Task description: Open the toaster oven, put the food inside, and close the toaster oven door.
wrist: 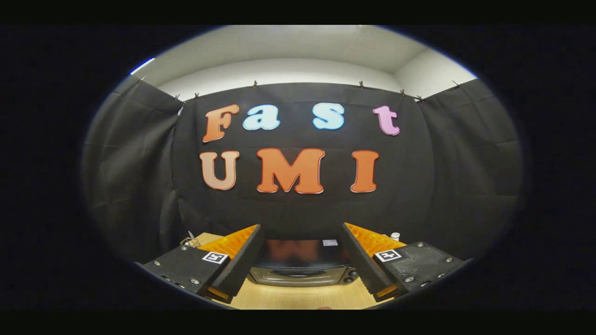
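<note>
The tool (pixel 300 260) is spread wide, pinching nothing. The boxy dark metal toaster oven (pixel 301 265) sits on the light wooden desk (pixel 298 298) between its fingers, just ahead. Probably heavy and rigid, with a slick glass door; grab the door's top edge.

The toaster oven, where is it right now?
In the gripper view, the toaster oven sits on the wooden table, ahead of the open gripper, against the booth wall.

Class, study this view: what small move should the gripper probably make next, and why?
Probably ease forward and down toward the toaster oven. The gripper is open and holds nothing, the oven sits beyond its fingers on the wooden table, and its door looks shut, so opening comes first.
</note>
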A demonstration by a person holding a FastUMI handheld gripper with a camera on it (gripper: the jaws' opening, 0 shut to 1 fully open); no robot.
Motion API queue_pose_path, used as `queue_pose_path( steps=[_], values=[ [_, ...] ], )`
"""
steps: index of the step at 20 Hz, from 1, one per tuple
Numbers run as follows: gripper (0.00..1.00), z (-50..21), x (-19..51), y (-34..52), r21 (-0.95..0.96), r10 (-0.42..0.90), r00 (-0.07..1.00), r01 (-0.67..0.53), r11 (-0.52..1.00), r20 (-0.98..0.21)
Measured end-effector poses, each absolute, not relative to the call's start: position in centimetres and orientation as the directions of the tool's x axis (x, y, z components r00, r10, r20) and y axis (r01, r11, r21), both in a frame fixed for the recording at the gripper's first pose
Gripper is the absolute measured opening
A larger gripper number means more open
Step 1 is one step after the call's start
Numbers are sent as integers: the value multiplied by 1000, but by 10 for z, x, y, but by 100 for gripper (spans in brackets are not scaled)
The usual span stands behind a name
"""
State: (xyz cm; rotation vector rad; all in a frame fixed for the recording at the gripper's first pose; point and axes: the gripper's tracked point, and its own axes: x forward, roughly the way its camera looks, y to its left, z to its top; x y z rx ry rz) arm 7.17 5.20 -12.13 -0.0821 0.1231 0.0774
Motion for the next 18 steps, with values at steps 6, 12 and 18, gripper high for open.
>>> queue_pose_path(
  steps=[6, 12, 18],
  values=[
    [99, -213, 116, 56, -128, 64, 954, -106, 986, -294],
    [100, -300, 144, 53, -96, 40, 890, -93, 991, -454],
    [100, -341, 152, 50, -86, 22, 849, -78, 993, -527]
  ],
)
